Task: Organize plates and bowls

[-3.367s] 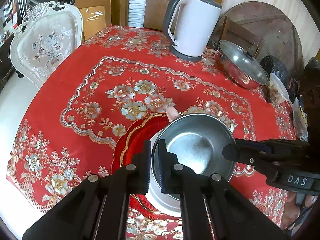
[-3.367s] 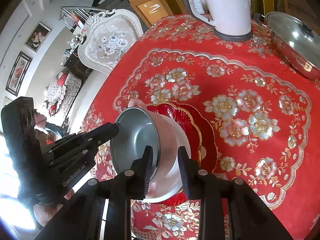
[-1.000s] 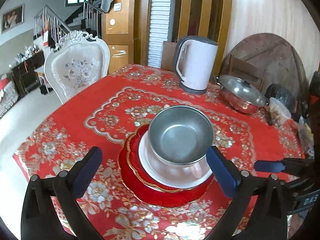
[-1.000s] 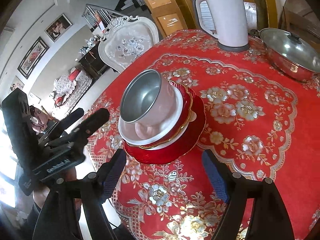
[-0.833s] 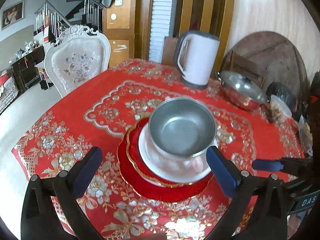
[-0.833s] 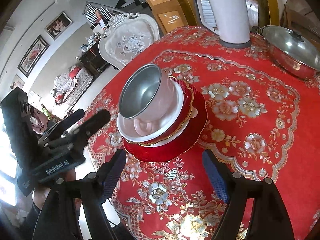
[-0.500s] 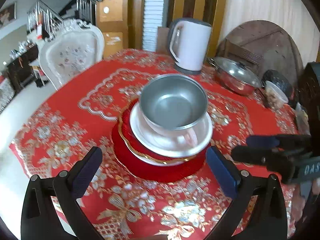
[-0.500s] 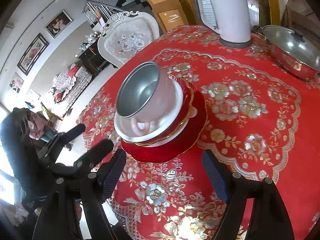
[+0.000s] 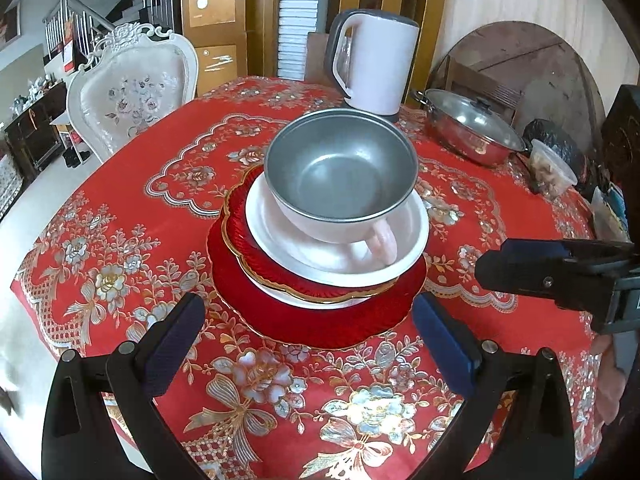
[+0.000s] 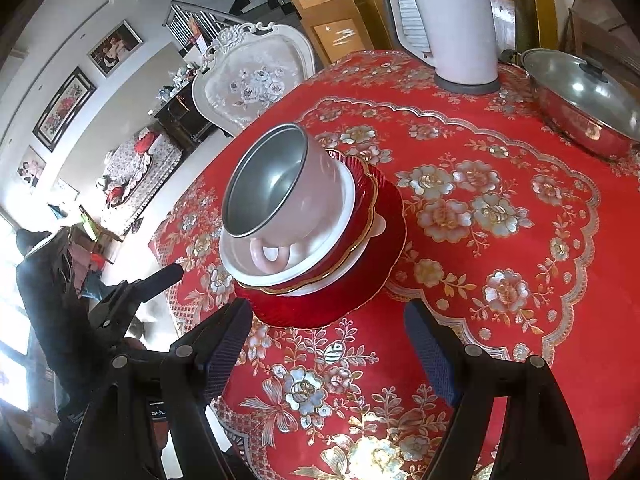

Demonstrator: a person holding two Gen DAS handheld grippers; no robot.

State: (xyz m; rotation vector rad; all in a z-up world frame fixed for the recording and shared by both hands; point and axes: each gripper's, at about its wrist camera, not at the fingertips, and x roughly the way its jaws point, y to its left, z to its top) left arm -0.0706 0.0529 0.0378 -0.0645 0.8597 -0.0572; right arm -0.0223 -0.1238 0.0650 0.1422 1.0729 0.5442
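A pink bowl (image 9: 340, 184) with a steel inside and a side handle sits in a white shallow dish (image 9: 276, 240). The dish rests on a gold-rimmed red plate (image 9: 240, 216), which lies on a wide red plate (image 9: 256, 312). My left gripper (image 9: 310, 340) is open just short of this stack, holding nothing. In the right wrist view the same bowl (image 10: 268, 184) tops the wide red plate (image 10: 360, 292), and my right gripper (image 10: 330, 348) is open in front of it. Each gripper shows in the other's view: the right gripper (image 9: 540, 268) and the left gripper (image 10: 156, 280).
On the red flowered tablecloth (image 9: 120, 208) stand a pale kettle (image 9: 376, 64) at the back and a lidded steel pot (image 9: 472, 128) at the back right. A plastic tub (image 9: 552, 168) sits at the right edge. A white chair (image 9: 132, 88) stands behind left.
3.4 s ago both grippers were shut on the pink bowl's rim. Now both are open and pulled back toward the near table edge, and the bowl rests on the stack.
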